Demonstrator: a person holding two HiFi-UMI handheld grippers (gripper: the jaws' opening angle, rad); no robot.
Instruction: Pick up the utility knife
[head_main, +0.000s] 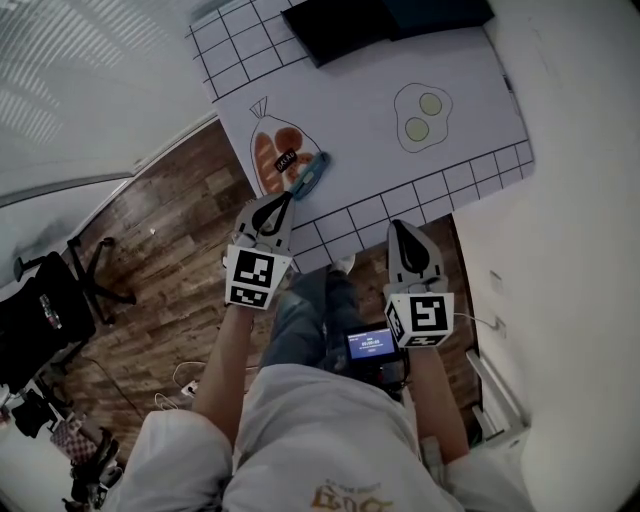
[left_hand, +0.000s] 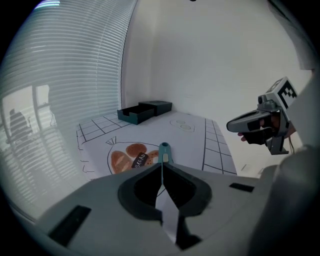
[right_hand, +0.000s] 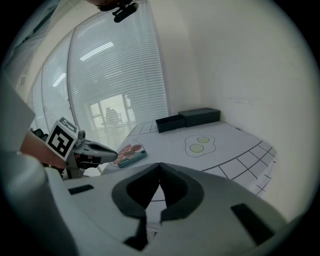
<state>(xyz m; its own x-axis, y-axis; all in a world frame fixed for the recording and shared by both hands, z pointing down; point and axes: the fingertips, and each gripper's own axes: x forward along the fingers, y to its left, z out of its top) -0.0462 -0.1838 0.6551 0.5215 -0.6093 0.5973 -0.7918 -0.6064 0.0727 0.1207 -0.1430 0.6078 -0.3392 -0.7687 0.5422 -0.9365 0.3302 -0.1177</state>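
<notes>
While utility knife (head_main: 310, 175) is lying on surface (head_main: 470, 90) just beyond left gripper (head_main: 288, 200), fingers of both grippers are being held closed, empty; right gripper (head_main: 398, 228) farther off.

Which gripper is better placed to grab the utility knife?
Left: the left gripper points straight at the knife, just short of it; the right gripper is off to the side. Both are shut.

White short-sleeved T-shirt (head_main: 330, 430), gold print (head_main: 350, 495) at 6 o'clock, blue jeans (head_main: 305, 320); grey left gripper (head_main: 290, 197) and right gripper (head_main: 398, 226), black-and-white marker cubes (head_main: 251, 277).
</notes>
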